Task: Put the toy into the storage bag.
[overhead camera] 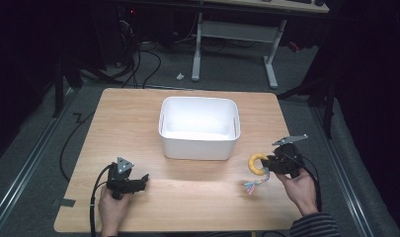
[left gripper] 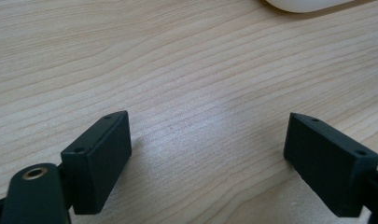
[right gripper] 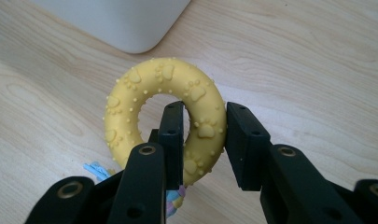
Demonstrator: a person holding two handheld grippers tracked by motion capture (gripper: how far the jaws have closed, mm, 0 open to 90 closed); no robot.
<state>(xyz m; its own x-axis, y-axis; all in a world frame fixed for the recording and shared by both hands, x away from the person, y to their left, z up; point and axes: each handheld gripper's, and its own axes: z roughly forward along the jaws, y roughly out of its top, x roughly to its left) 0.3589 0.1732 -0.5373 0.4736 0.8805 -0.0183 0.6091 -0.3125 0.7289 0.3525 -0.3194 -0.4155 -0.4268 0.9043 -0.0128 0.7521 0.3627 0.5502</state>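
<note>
**Yellow ring toy held up by the right gripper**

From the high view, a wooden tabletop (overhead camera: 187,197) carries a white bin (overhead camera: 199,128) in the middle, toward the far side. The right gripper (overhead camera: 265,163) is at the near right, in a hand (overhead camera: 300,188) with a striped sleeve (overhead camera: 313,226). It holds a yellow ring toy (overhead camera: 257,163) just to the right of the bin's near corner. Little colored strings (overhead camera: 253,185) hang down from the ring. The left gripper (overhead camera: 143,181) sits low at the near left, well apart from the bin and the toy.

The left gripper view looks along its two black jaws. They stand wide apart, with bare wood between them. A bit of the white bin (left gripper: 308,4) peeks in at the far edge.

The right gripper view shows what the high view is too small to show. The ring toy (right gripper: 130,112) has small bumps and paw prints on it. One jaw goes through the hole and the other sits outside, so the two jaws squeeze one side of the ring. A blue bit of the strings (right gripper: 95,169) shows under the ring. A corner of the bin (right gripper: 126,23) is just beyond it.
</note>
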